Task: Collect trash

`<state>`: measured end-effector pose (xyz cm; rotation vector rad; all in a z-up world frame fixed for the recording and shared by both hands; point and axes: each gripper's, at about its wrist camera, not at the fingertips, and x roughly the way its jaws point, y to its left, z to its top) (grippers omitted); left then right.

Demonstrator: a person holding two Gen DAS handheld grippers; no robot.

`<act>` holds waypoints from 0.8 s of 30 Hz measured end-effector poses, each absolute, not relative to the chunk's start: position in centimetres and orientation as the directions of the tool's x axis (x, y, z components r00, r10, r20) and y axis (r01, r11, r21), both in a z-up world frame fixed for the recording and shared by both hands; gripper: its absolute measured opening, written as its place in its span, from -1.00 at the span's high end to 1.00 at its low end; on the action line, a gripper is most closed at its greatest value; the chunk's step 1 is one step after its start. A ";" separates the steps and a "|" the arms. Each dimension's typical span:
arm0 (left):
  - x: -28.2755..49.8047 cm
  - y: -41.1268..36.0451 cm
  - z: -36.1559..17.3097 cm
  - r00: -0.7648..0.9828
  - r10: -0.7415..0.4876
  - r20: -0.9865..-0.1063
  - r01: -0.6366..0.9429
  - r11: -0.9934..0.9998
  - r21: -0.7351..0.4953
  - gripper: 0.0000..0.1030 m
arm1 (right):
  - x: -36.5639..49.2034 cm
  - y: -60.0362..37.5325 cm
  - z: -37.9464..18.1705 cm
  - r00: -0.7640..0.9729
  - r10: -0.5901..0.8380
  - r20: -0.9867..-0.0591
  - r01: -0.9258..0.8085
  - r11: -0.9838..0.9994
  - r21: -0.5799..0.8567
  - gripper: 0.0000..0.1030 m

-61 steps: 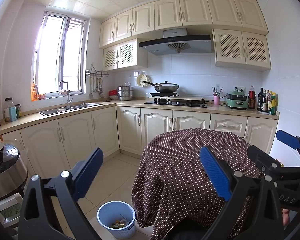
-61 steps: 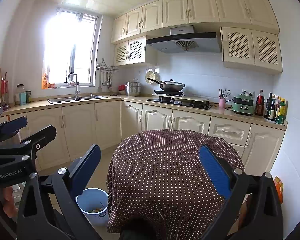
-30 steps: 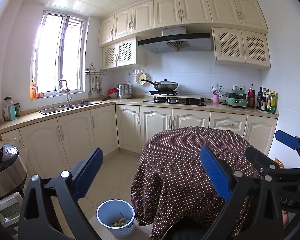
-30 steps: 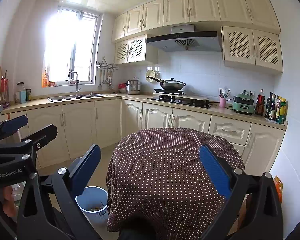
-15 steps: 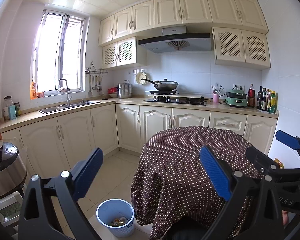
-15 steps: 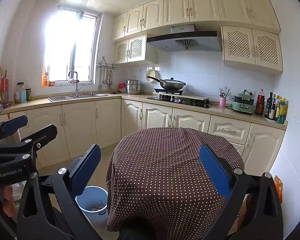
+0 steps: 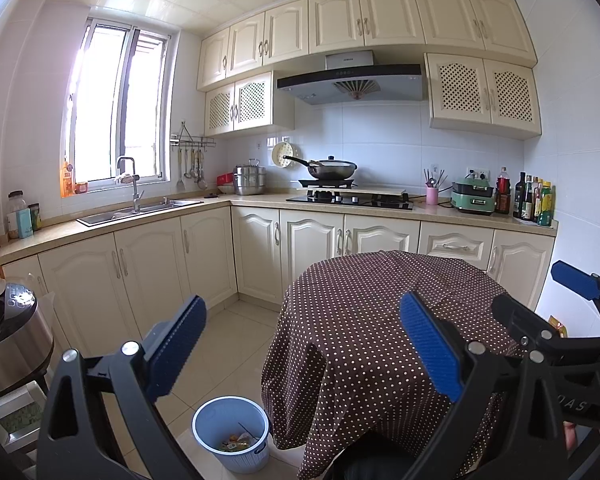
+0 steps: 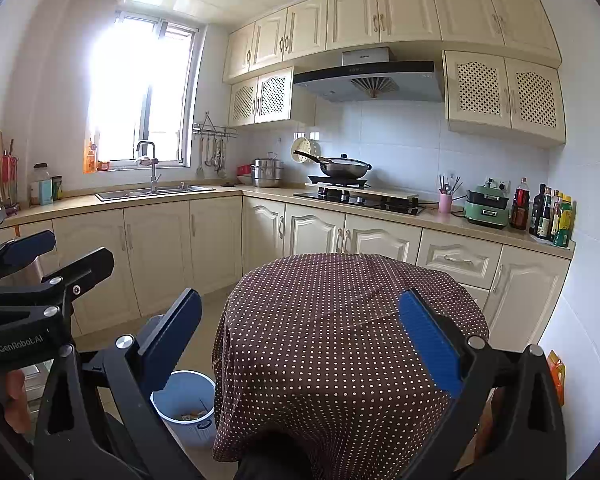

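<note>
Blue-padded and spread wide, nothing between the fingers: so stands the left gripper [image 7: 302, 354], held level and aimed across the kitchen; likewise the right gripper [image 8: 300, 348], just beside it and also wide and empty. Seen from the left wrist, the right gripper's black frame and one blue finger at the right edge; from the right wrist, the left gripper's frame at the left edge, with part of a hand [image 8: 14, 400] under it.

Against two seconds ago, almost no change: same pose, same spread, view tipped only slightly, the table a shade lower in frame.

Ahead, a round table under a brown polka-dot cloth [image 7: 380, 332], top bare, cloth hanging well down its sides. On the tiled floor [image 7: 224, 344], close against the table's left edge, a pale blue trash bin [image 7: 231, 432], open-topped, with scraps lying in its bottom. Open floor between table and cream base cabinets [image 7: 148, 276]. At far left, a steel cooker [image 7: 12, 344] near the bin's side of the room.
</note>
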<state>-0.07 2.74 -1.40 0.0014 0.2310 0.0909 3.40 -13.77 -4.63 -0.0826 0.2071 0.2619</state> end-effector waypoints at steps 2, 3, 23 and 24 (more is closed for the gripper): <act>-0.2 2.6 -1.6 0.969 0.090 -0.229 -0.090 0.996 0.011 -0.86 | 3.3 -13.8 -4.7 0.945 0.248 -0.214 -0.265 0.963 -0.054 -0.86; -0.2 2.6 -1.6 0.969 0.090 -0.229 -0.090 0.996 0.011 -0.85 | 3.4 -13.8 -4.7 0.945 0.248 -0.214 -0.265 0.963 -0.055 -0.86; 0.9 2.9 -2.2 0.961 0.099 -0.259 -0.095 0.995 0.026 -0.86 | 5.3 -13.7 -5.8 0.930 0.270 -0.248 -0.288 0.957 -0.038 -0.86; 1.3 3.0 -2.3 0.959 0.096 -0.266 -0.092 0.995 0.028 -0.86 | 5.7 -13.7 -6.0 0.929 0.271 -0.253 -0.289 0.956 -0.039 -0.86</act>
